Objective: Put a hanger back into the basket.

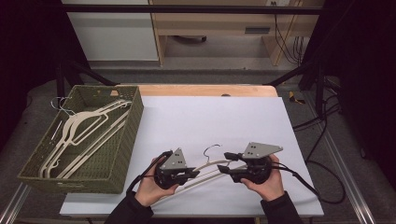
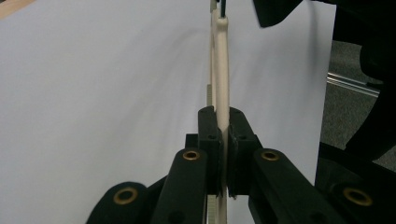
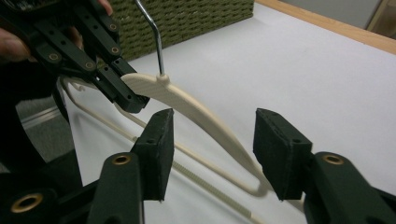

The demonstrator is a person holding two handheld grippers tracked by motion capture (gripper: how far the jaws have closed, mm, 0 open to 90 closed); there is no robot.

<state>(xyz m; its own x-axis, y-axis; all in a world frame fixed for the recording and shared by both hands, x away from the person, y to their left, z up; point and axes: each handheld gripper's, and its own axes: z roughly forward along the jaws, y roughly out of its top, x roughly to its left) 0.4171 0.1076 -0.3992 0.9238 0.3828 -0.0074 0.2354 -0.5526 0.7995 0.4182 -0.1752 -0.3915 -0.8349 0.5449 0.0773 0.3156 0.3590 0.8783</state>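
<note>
A cream plastic hanger (image 1: 211,168) with a metal hook (image 1: 212,148) is held just above the white mat, between both hands. My left gripper (image 1: 195,172) is shut on one arm of it; in the left gripper view the pads (image 2: 223,126) press on the cream bar (image 2: 220,70). My right gripper (image 1: 226,164) stands open around the other arm. In the right gripper view the hanger arm (image 3: 196,109) runs through the gap of that gripper (image 3: 212,149) without touching either pad. The left gripper (image 3: 123,93) grips the hanger beside the hook (image 3: 156,37).
A green woven basket (image 1: 128,135) holding several more cream hangers (image 1: 79,133) stands at the left edge of the white mat (image 1: 210,116). Cables trail off the table at the right. A metal frame runs around the table.
</note>
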